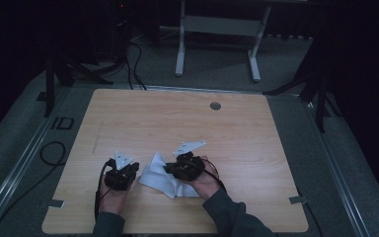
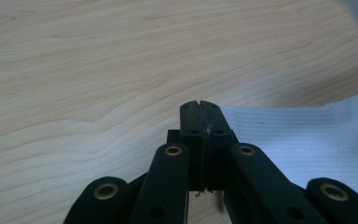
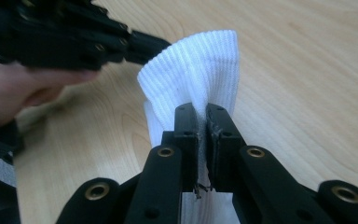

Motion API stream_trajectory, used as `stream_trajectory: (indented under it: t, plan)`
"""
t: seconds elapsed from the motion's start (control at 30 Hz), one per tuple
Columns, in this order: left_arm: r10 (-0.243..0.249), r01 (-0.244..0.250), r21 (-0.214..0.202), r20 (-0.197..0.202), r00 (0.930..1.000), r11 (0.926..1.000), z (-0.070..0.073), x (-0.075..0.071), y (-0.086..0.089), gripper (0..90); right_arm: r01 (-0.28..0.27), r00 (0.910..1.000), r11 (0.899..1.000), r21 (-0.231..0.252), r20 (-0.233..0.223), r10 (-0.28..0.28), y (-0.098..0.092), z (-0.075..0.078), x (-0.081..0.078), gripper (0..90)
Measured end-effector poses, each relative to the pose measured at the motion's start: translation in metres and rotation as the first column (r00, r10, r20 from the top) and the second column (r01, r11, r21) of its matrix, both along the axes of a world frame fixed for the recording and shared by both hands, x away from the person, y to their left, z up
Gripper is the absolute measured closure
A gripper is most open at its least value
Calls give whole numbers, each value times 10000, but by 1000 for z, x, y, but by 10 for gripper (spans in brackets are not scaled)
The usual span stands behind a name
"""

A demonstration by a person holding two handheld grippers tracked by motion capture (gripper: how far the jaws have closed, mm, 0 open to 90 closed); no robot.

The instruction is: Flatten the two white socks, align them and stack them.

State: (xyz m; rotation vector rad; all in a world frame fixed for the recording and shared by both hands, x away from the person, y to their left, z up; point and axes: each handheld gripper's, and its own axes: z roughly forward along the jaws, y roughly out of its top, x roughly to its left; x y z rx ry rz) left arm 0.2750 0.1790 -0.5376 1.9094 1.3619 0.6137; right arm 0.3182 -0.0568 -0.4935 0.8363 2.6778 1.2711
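Right gripper (image 3: 201, 114) jaws tight on white ribbed cloth (image 3: 200, 60), left gripper (image 3: 70, 37) beside.

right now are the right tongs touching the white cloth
Touching. The right gripper view shows the right tongs pinched shut on a fold of the white cloth, fabric caught between the jaws.

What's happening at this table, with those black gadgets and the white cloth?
A person sits at a wooden table, a hand-held gripper in each hand. The right gripper has its fingers pinched on a fold of a white ribbed cloth, lifting it. The left gripper is shut, holding nothing, right beside the cloth's edge.
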Motion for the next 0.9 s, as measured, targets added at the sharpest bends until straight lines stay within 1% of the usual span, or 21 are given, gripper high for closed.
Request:
stream_trajectory:
  t: [0.1,0.13,0.3,0.4,0.47,0.6,0.7,0.77,0.9]
  plan:
    - [190,-191,-85,-15,9998,9998,0,-1,5,888,-36,9999,9997,-252,-130,33,11,-8,1,838]
    - [210,-210,-82,-29,9998,9997,1,-1,5,888,-38,9997,9995,-302,-247,31,15,-11,1,838]
    - [134,-134,-29,-53,9999,9999,1,-1,5,888,-20,9981,9982,-593,-624,-17,28,-25,6,838]
    - [85,-86,-31,-71,9999,10000,1,-1,3,884,31,9955,9980,-634,-944,-91,33,-33,8,837]
    - [87,-87,-30,-75,9999,10000,1,-1,3,883,91,9946,9975,-698,-1024,-163,35,-36,9,837]
    - [43,-43,-48,-58,10000,10000,1,-1,2,883,142,9929,9966,-807,-1167,-236,38,-42,10,834]
    - [-38,38,-4,-81,10000,10000,0,-1,1,882,118,9927,9957,-914,-1184,-227,40,-45,10,831]
    - [-133,134,44,-90,9999,9999,0,-1,-2,882,85,9940,9936,-1129,-1071,-207,42,-47,10,823]
    - [-367,368,147,-85,9993,9992,0,-1,-7,882,122,9943,9913,-1309,-1031,-259,44,-51,11,767]
